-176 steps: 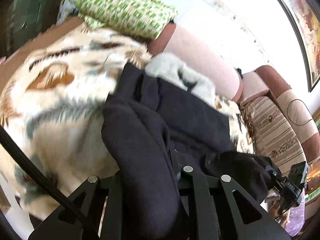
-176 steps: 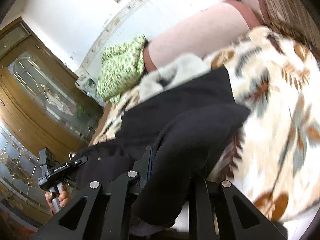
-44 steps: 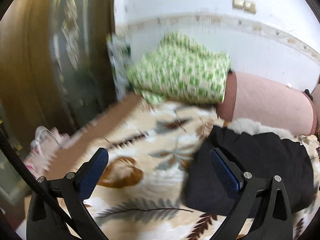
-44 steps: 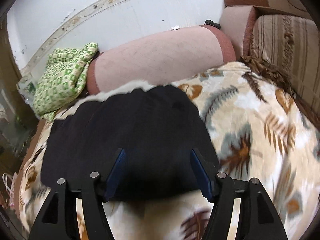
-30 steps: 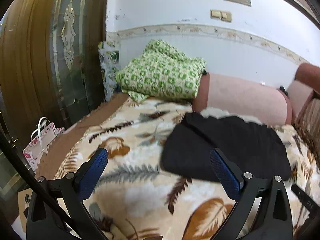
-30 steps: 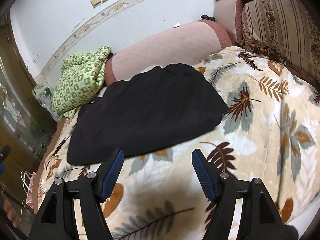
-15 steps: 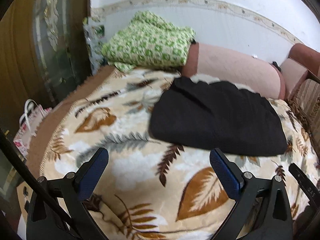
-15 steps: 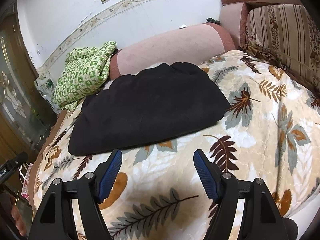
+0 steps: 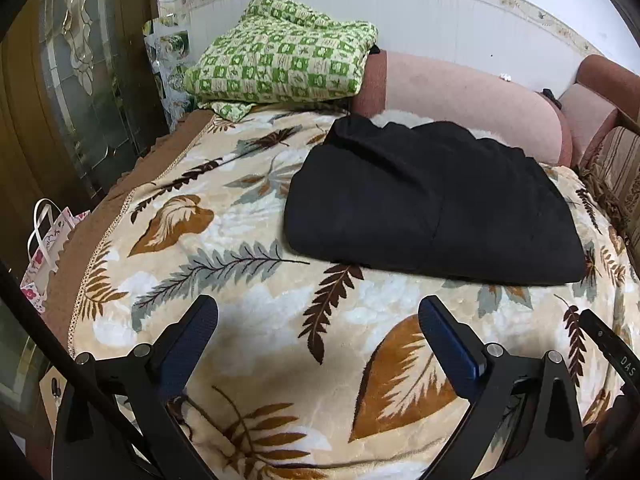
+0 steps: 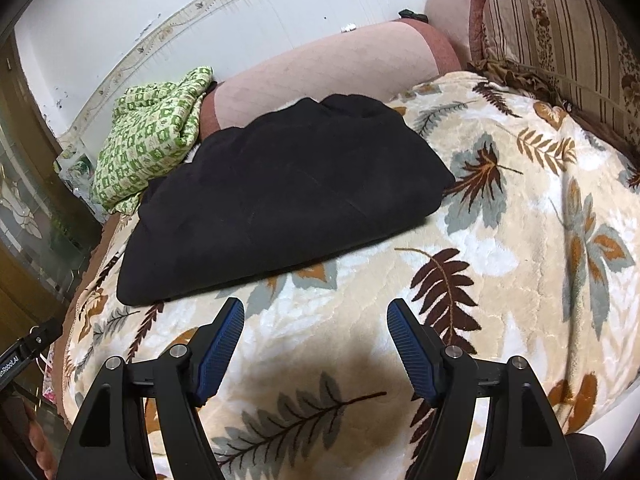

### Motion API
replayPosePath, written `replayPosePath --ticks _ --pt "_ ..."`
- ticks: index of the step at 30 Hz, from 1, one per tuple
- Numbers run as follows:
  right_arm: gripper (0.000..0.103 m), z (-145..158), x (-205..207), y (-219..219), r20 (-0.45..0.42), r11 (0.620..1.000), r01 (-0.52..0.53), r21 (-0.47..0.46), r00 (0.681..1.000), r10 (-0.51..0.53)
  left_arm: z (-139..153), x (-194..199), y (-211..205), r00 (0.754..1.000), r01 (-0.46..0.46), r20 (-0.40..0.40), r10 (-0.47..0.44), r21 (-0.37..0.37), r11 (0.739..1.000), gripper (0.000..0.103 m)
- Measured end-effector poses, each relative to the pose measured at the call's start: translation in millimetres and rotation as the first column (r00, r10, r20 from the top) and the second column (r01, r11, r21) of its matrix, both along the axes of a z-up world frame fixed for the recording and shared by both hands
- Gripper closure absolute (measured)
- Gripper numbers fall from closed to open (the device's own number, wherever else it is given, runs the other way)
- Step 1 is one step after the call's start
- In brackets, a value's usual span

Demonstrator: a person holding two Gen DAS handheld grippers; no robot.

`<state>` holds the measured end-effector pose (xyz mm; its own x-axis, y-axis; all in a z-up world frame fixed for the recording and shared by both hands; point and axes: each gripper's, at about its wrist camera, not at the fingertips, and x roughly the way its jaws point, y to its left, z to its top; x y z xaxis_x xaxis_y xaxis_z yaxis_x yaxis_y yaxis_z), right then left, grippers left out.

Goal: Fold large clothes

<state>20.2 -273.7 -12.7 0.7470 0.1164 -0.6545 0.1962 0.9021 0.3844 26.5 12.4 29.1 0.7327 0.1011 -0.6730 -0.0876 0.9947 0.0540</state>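
Note:
A black garment (image 9: 432, 204) lies folded into a flat rectangle on the leaf-patterned blanket (image 9: 248, 288), near the pink bolster. It also shows in the right wrist view (image 10: 280, 196). My left gripper (image 9: 318, 312) is open and empty, held above the blanket in front of the garment and apart from it. My right gripper (image 10: 316, 314) is open and empty, also above the blanket just in front of the garment's near edge.
A pink bolster (image 9: 472, 96) lies behind the garment. A folded green checked cloth (image 9: 280, 68) sits at the back left. A striped cushion (image 10: 560, 36) stands at the right. A gift bag (image 9: 48, 248) and a glass-panelled door (image 9: 80, 80) are left of the bed.
Both grippers let go of the garment, opened and drew back from it. It now lies folded flat on the blanket, farther from both cameras.

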Motion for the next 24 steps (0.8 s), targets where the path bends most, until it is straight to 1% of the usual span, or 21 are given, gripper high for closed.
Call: replayPosePath --ticks 2,4,5,6,7,8,9,10,12,14,15,16,17,18,19,20,21,23,24 --pt "0.025 -4 3 -2 -0.007 1.000 0.001 0.008 1.000 -0.001 -4 5 2 1.000 0.001 -0.015 -0.001 -0.011 1.000 0.003" --pt "0.025 -8 6 -5 -0.016 1.000 0.002 0.023 1.000 -0.002 -10 13 7 0.999 0.012 -0.039 -0.014 -0.050 0.999 0.003" --pt "0.025 -11 8 -6 -0.020 0.999 0.003 0.033 1.000 -0.002 -13 16 10 0.999 0.018 -0.047 -0.022 -0.075 0.997 0.004" --pt "0.025 -14 10 -9 -0.028 0.999 0.004 0.051 1.000 -0.002 -15 21 14 0.998 0.024 -0.056 -0.030 -0.103 0.994 0.009" --pt "0.024 -16 13 -12 -0.032 0.998 0.004 0.067 0.999 -0.001 -20 29 22 0.997 0.025 -0.074 -0.036 -0.146 0.989 0.012" --pt "0.023 -20 16 -16 -0.037 0.995 0.003 0.096 0.999 0.001 -22 34 27 0.996 0.024 -0.083 -0.038 -0.171 0.985 0.012" --pt "0.020 -22 19 -19 -0.038 0.993 0.003 0.118 0.999 0.002 -25 42 36 0.995 0.019 -0.093 -0.039 -0.210 0.977 0.012" --pt "0.018 -26 23 -26 -0.041 0.987 0.007 0.160 0.999 0.000 -28 51 45 0.995 0.011 -0.096 -0.036 -0.251 0.968 0.012" --pt "0.015 -31 30 -37 -0.040 0.974 0.016 0.227 0.999 -0.008 -33 74 67 0.996 -0.023 -0.094 -0.009 -0.335 0.942 0.012" --pt "0.012 -39 40 -49 -0.040 0.953 0.029 0.303 0.999 -0.018 -39 93 82 0.995 -0.043 -0.098 0.004 -0.399 0.916 0.012" --pt "0.012 -44 46 -54 -0.044 0.941 0.034 0.335 0.999 -0.021 -44 104 90 0.995 -0.045 -0.101 -0.001 -0.450 0.892 0.012" --pt "0.011 -49 53 -59 -0.051 0.931 0.040 0.364 0.998 -0.023 -52 121 98 0.994 -0.041 -0.111 -0.020 -0.522 0.852 0.012" --pt "0.011 -54 59 -62 -0.061 0.921 0.049 0.386 0.998 -0.027 -58 132 102 0.992 -0.045 -0.125 -0.032 -0.562 0.826 0.012" --pt "0.011 -57 65 -64 -0.065 0.915 0.055 0.401 0.997 -0.031 -66 146 106 0.989 -0.049 -0.141 -0.047 -0.608 0.792 0.012" --pt "0.011 -61 71 -66 -0.067 0.907 0.058 0.417 0.997 -0.033 -71 157 108 0.987 -0.047 -0.146 -0.061 -0.641 0.766 0.012" --pt "0.011 -64 78 -67 -0.070 0.901 0.060 0.429 0.997 -0.033 -75 166 108 0.986 -0.045 -0.151 -0.072 -0.658 0.752 0.012" --pt "0.011 -68 85 -68 -0.071 0.895 0.060 0.442 0.997 -0.032 -83 180 108 0.983 -0.040 -0.158 -0.093 -0.681 0.731 0.012" --pt "0.011 -73 96 -70 -0.067 0.885 0.062 0.461 0.997 -0.034 -93 197 108 0.979 -0.025 -0.156 -0.127 -0.720 0.694 0.012" --pt "0.011 -74 104 -70 -0.057 0.879 0.059 0.472 0.998 -0.036 -99 206 107 0.976 -0.016 -0.157 -0.152 -0.745 0.667 0.011"
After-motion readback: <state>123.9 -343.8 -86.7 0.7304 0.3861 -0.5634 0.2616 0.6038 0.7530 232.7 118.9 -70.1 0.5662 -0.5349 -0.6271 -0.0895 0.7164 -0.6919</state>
